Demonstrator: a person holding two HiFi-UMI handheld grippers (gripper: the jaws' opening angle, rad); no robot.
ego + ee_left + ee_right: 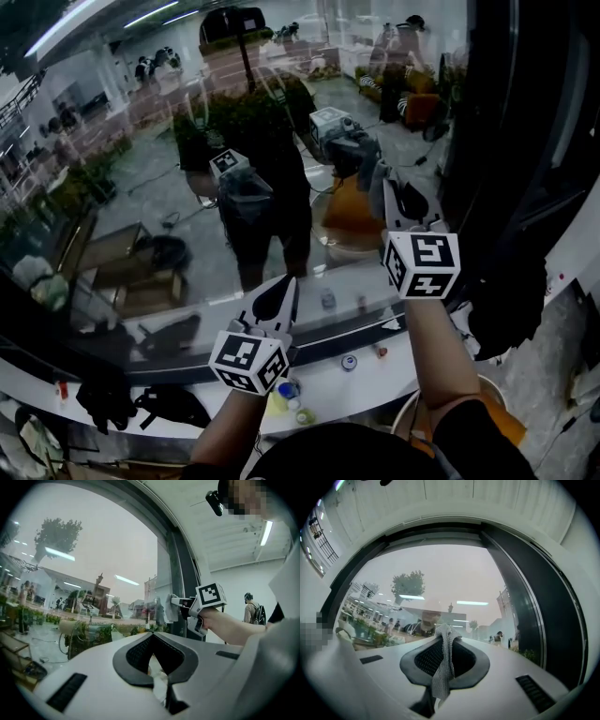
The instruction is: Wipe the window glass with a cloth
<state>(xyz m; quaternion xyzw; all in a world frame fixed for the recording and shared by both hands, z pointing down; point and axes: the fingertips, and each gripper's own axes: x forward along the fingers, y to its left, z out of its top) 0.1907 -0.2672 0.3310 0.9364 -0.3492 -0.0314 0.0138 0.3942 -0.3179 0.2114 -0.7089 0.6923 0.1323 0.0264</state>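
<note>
Two grippers, one cloth, one pane. The left gripper (281, 289) sat low before the window glass (141, 187) — its jaws were pressed together at the tips with nothing gripped. The right gripper (387, 183) was higher, near the dark window frame (487, 141). Its jaws were clamped on the single grey cloth (443, 667), which hung down between them — close to the glass, though contact could not be told. There were two marker cubes, one per gripper.

The white, black-padded left tongs (152, 637) have their jaws met at the tips. Beyond them, a hand (212, 618) holds the right tongs (174, 603), which pinch a pale grey cloth (168, 612) up against the large window glass (103, 550) beside its dark frame (185, 573).
</note>
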